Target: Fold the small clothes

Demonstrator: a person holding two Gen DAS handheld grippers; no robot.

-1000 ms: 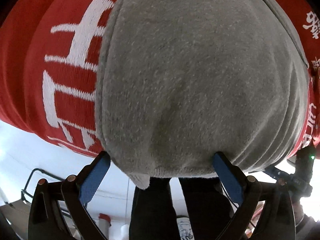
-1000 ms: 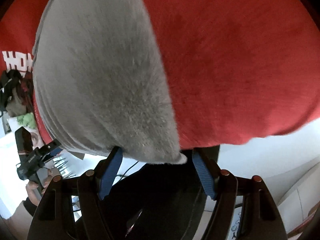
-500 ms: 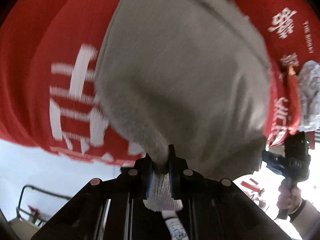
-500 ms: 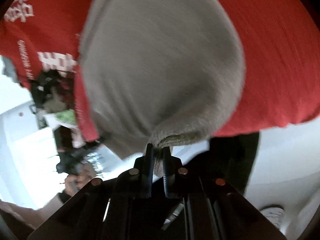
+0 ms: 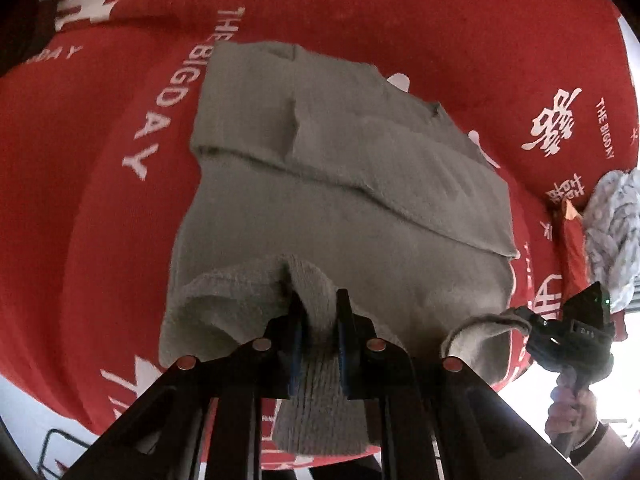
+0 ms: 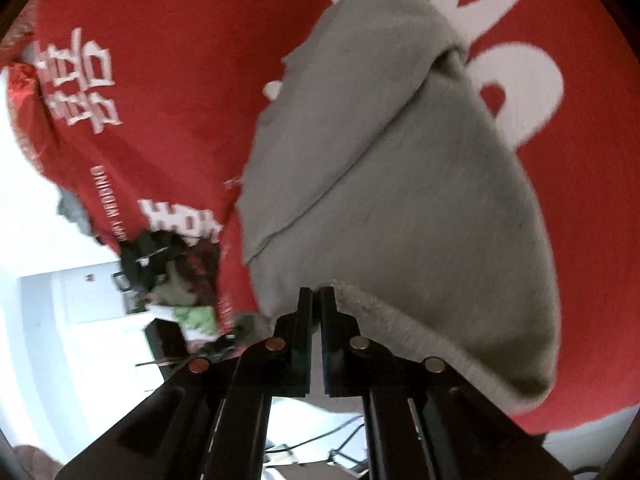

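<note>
Grippers, 2 (image 5: 318, 312) (image 6: 316, 300), pinch 1 grey garment (image 5: 340, 184).

Red cloth (image 5: 440, 32) w/ white lettering; patterned white-blue bundle (image 5: 612, 232) at its right edge.

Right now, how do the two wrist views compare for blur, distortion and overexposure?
Left wrist view: mostly sharp; knit on the grey knitted garment reads clearly, fisheye bends the red printed cloth, bright corners wash out. Right wrist view: softer, white print smeared, the room at left blown out.
</note>
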